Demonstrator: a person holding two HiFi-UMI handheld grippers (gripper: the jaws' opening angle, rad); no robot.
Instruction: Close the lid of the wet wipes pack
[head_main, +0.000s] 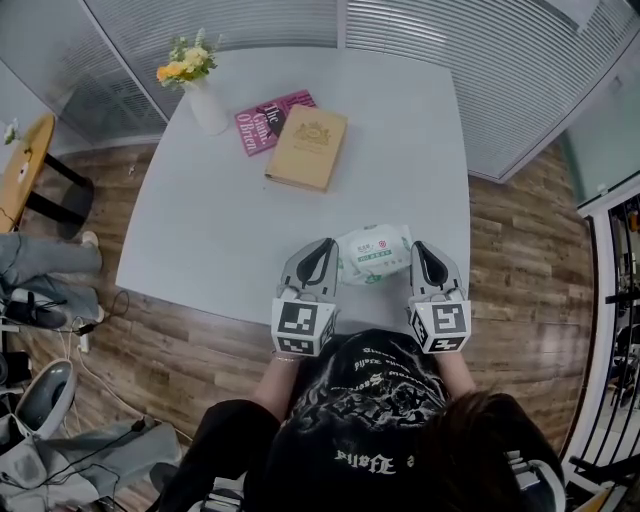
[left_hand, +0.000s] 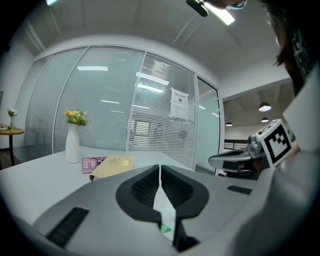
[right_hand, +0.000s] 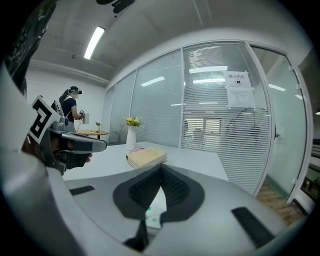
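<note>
Head view: pale table (head_main: 230, 200) with rounded corners, near edge just ahead of the torso. Pack (head_main: 375, 253) at that near edge, right of centre, between left gripper (head_main: 322, 256) and right gripper (head_main: 427, 262). Cannot tell whether resting on the top or held clear of it. Lid state unreadable from above, only a green label facing up. Wide bare stretch of tabletop beyond and left of pack. Far end: tan book (head_main: 308, 148) well apart from pack, pink book (head_main: 262, 122) at its far-left corner, touching or just under it, and vase (head_main: 207, 100) with flowers (head_main: 186, 62) just left of that, close to the far-left corner. Wood floor (head_main: 520, 260) open to the right of table. Blinds (head_main: 450, 60) behind glass along far and right sides. Left of table: round side table (head_main: 25, 165) and a person's legs (head_main: 40, 265), well apart from the work. Left gripper view: jaws together at the tips, white film with a green mark pinched in the slit between the pads, so clamped on pack's left edge. Right gripper view: same picture, jaws fully closed on white film with green dots, so clamped on pack's right edge. Both grippers pointing away from the body, roughly parallel, marker cubes nearest the torso.
</note>
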